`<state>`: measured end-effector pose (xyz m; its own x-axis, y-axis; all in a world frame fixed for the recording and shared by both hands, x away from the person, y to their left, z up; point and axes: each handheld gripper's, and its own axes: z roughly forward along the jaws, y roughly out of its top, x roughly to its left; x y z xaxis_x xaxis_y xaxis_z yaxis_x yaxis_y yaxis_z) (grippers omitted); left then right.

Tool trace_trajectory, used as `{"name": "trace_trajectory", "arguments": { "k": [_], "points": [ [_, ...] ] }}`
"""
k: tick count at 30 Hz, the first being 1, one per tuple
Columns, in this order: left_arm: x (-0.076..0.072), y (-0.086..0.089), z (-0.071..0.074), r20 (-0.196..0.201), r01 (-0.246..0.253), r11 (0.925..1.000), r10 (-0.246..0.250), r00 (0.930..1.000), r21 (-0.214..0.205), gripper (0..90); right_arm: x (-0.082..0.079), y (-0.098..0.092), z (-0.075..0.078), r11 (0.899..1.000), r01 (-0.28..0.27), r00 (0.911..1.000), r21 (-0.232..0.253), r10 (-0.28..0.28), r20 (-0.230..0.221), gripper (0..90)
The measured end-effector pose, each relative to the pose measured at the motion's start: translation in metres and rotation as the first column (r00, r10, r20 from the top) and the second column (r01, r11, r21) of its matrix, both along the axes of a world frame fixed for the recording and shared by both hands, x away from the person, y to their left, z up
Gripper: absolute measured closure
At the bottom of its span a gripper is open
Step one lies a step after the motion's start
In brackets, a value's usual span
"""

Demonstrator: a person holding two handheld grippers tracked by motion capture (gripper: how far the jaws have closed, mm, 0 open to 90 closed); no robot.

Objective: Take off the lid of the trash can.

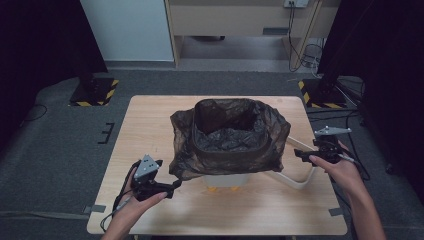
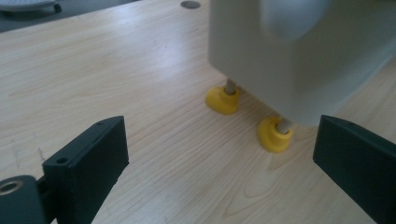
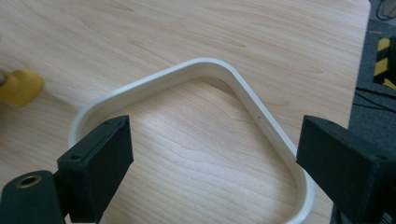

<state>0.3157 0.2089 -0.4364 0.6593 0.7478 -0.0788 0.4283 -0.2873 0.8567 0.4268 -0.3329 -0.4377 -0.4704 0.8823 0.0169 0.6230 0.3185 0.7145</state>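
A white bin (image 1: pixel 225 180) stands mid-table on yellow feet (image 1: pixel 214 189), with a dark plastic bag (image 1: pixel 227 132) lining it and draped over its rim. My left gripper (image 1: pixel 175 184) hovers by the bag's lower left corner. In the left gripper view its jaws (image 2: pixel 222 128) are wide apart with nothing between them, and they face the bin's base (image 2: pixel 289 51) and two yellow feet (image 2: pixel 224 100). A white rounded frame (image 1: pixel 300 180) lies flat on the table right of the bin. My right gripper (image 1: pixel 299 154) is open above this frame (image 3: pixel 252 100), with its jaws (image 3: pixel 215 126) empty.
The wooden table (image 1: pixel 150 125) ends close behind my hands and just right of the frame. Black stands with striped bases (image 1: pixel 95 92) sit on the floor at the back left and back right. Cables (image 1: pixel 305 55) trail on the floor at the right.
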Motion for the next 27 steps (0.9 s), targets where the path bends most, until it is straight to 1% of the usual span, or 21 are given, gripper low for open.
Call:
{"name": "trace_trajectory", "arguments": {
  "k": [1,2,7,8,11,12,14,17,18,20,21,22,24,25,27],
  "points": [
    [-0.002,0.0,0.003,-0.015,-0.003,1.0,0.003,0.9999,-0.006,2.7,-0.001,0.002,0.002,1.0,-0.008,1.0,-0.001,0.008,-0.004,10.1],
    [-0.004,0.0,0.006,-0.014,0.004,0.9999,-0.004,0.9999,-0.013,2.7,-0.001,0.003,0.003,1.0,-0.017,0.9999,-0.003,0.017,-0.004,10.0],
    [-0.009,-0.003,0.022,0.012,0.024,0.999,-0.024,0.9996,-0.037,2.7,-0.002,0.011,0.011,0.999,-0.045,0.999,-0.012,0.045,0.005,9.3],
    [-0.011,-0.003,0.025,0.014,0.031,0.9989,-0.03,0.9994,-0.036,2.7,-0.001,0.012,0.012,0.999,-0.05,0.9987,-0.016,0.05,0.008,9.3],
    [-0.014,-0.006,0.033,0.02,0.059,0.997,-0.058,0.9981,-0.051,2.7,0.0,0.016,0.016,0.998,-0.055,0.9984,-0.021,0.055,0.008,10.1],
    [-0.015,-0.007,0.036,0.022,0.066,0.9968,-0.065,0.9976,-0.045,2.7,0.0,0.017,0.016,0.998,-0.059,0.9982,-0.021,0.059,0.008,10.3],
    [-0.017,-0.011,0.041,0.039,0.094,0.9947,-0.093,0.9949,-0.042,2.6,0.0,0.018,0.018,0.998,-0.065,0.9978,-0.024,0.065,0.01,10.7],
    [-0.017,-0.015,0.045,0.051,0.105,0.9937,-0.103,0.9934,-0.039,2.5,-0.001,0.021,0.021,0.997,-0.078,0.9967,-0.026,0.079,0.019,11.7],
    [-0.017,-0.016,0.047,0.057,0.106,0.9931,-0.103,0.9931,-0.049,2.7,-0.001,0.022,0.022,0.997,-0.079,0.9967,-0.024,0.079,0.02,12.2],
    [-0.015,-0.018,0.051,0.068,0.123,0.9895,-0.117,0.9907,-0.076,2.7,-0.001,0.024,0.025,0.996,-0.088,0.9955,-0.03,0.089,0.032,13.6],
    [-0.014,-0.019,0.053,0.078,0.13,0.9882,-0.124,0.9892,-0.08,2.8,-0.002,0.025,0.027,0.995,-0.093,0.9948,-0.03,0.094,0.037,14.4],
    [-0.012,-0.02,0.055,0.094,0.129,0.9882,-0.121,0.9882,-0.084,3.4,-0.002,0.027,0.029,0.995,-0.098,0.9943,-0.028,0.099,0.04,15.3],
    [-0.01,-0.02,0.058,0.103,0.119,0.9886,-0.109,0.9886,-0.093,7.5,-0.003,0.03,0.034,0.992,-0.119,0.9913,-0.027,0.121,0.054,16.4],
    [-0.008,-0.02,0.06,0.116,0.118,0.9884,-0.107,0.9875,-0.095,9.0,-0.004,0.032,0.036,0.991,-0.128,0.9896,-0.026,0.129,0.063,17.0],
    [-0.007,-0.02,0.063,0.134,0.117,0.9888,-0.104,0.9855,-0.093,17.2,-0.005,0.036,0.043,0.989,-0.144,0.9862,-0.025,0.146,0.078,18.1]
  ]
}}
